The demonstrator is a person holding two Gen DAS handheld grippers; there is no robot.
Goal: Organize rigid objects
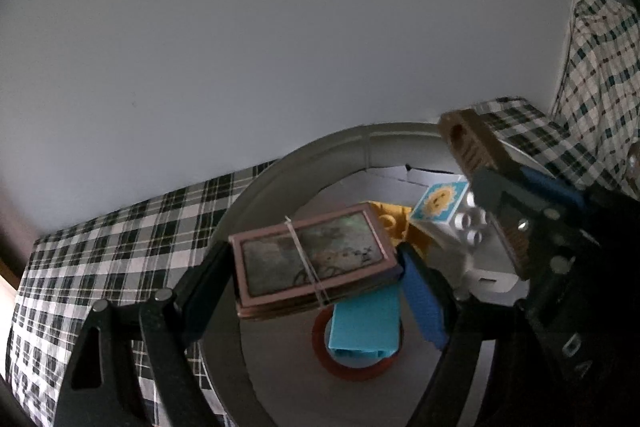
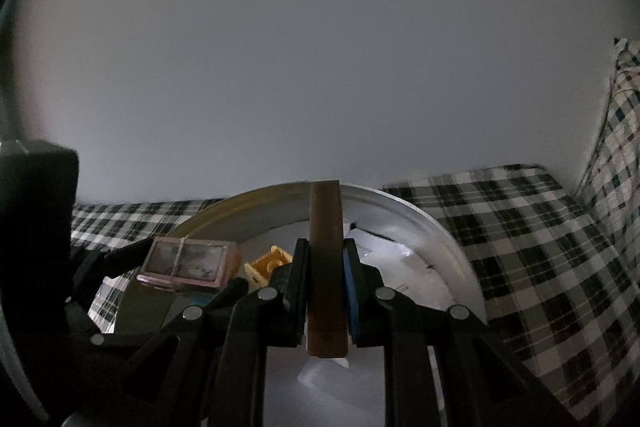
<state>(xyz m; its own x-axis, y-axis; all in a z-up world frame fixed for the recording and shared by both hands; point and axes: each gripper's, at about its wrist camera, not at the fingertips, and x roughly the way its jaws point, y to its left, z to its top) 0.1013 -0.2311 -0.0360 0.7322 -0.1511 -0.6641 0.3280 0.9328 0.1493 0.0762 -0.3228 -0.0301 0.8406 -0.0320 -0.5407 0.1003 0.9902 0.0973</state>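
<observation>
My left gripper [image 1: 316, 267] grasps a rubber-banded card deck [image 1: 312, 259] by its short ends, above the round tray [image 1: 280, 171]. My right gripper [image 2: 326, 291] clamps a brown block [image 2: 326, 267] over the tray's far rim. Both seem stiff and light; the deck may slip.
</observation>
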